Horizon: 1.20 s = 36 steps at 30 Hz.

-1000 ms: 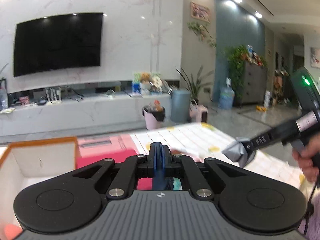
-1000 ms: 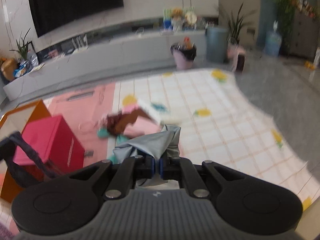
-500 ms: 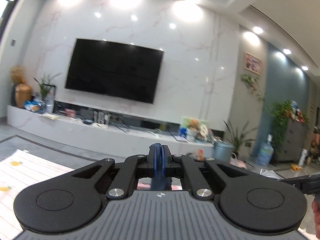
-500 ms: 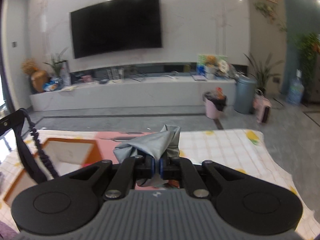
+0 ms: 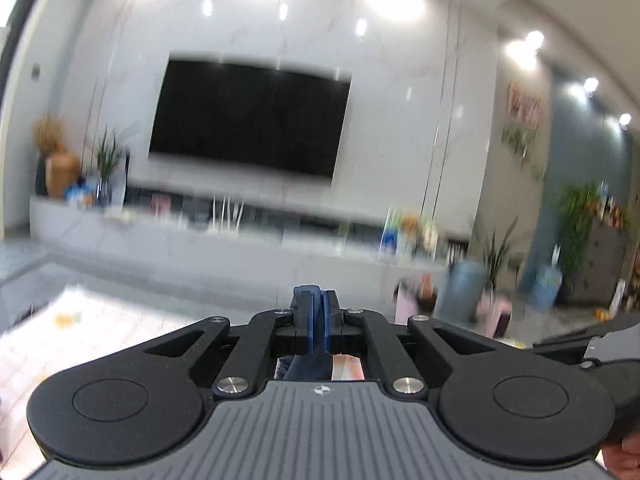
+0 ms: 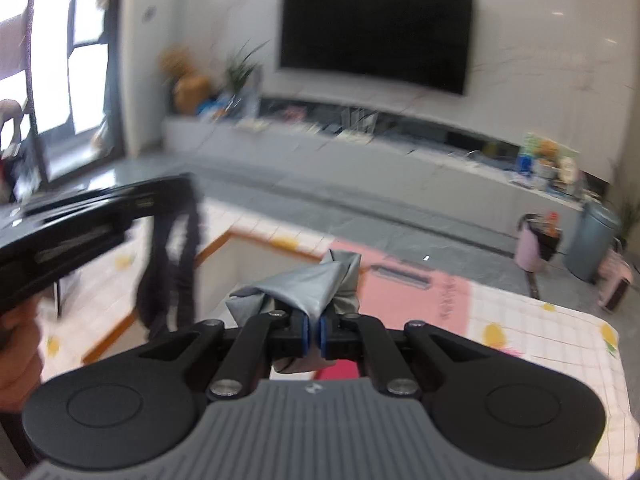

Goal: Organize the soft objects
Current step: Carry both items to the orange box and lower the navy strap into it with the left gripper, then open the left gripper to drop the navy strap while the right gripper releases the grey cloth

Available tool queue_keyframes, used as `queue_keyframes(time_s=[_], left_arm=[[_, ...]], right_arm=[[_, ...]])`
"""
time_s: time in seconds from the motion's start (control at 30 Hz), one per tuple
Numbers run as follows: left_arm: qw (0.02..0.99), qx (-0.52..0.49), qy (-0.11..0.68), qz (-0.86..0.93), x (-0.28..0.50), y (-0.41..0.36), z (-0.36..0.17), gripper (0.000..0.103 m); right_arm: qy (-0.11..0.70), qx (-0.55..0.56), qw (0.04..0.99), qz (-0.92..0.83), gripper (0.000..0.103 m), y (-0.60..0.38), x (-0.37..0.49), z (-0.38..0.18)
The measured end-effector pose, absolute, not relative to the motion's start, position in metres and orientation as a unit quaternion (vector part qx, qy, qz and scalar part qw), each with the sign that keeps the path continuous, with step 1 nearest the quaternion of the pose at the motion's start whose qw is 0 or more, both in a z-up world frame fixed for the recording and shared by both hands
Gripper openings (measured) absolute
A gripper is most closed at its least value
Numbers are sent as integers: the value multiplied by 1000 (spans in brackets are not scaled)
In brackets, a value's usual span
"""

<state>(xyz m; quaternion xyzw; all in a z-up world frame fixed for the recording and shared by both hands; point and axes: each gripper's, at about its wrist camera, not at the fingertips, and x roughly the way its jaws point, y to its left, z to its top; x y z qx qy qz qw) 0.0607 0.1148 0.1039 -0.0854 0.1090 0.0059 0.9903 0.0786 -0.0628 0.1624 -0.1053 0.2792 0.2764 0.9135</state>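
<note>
Right wrist view: right gripper squeezed tight on a bunched grey cloth, held up just above the white box with the orange rim. Left gripper pinched tight on a dark blue cloth. Best to go slow, hold right over the box, then let go.

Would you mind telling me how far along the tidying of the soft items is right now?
Nothing visibly put away yet: what shows of the orange-rimmed box looks bare. In hand: the right hand-held gripper is shut on a grey cloth, and the left hand-held gripper is shut on a dark blue fabric. Left to do: place both items; any others are out of view.
</note>
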Motion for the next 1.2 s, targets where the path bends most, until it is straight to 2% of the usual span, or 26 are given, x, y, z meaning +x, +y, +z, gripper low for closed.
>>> queue_keyframes(time_s=[0.13, 0.23, 0.47, 0.8, 0.87, 0.9, 0.93, 1.0, 1.2], left_arm=[[970, -101, 221, -12, 87, 136, 80, 5], [955, -112, 273, -10, 99, 150, 59, 5], [896, -77, 437, -10, 132, 154, 11, 5], [871, -36, 490, 14, 133, 141, -8, 6], [866, -37, 498, 18, 132, 142, -9, 11], [865, -42, 500, 18, 131, 145, -8, 26], [867, -46, 495, 19, 130, 148, -7, 52], [877, -38, 479, 18, 130, 143, -4, 78], [914, 4, 405, 36, 122, 135, 10, 84]], right_arm=[[301, -138, 893, 304, 2, -37, 76, 137], [330, -157, 877, 310, 2, -27, 79, 114], [370, -194, 859, 295, 3, -21, 97, 84], [377, -266, 828, 318, 3, -5, 89, 85], [378, -280, 822, 321, 3, 0, 87, 82], [379, -285, 819, 322, 3, 1, 86, 81], [383, -290, 815, 323, 3, 3, 86, 80], [390, -297, 809, 325, 3, 8, 87, 77], [397, -318, 795, 331, 2, 16, 95, 78]])
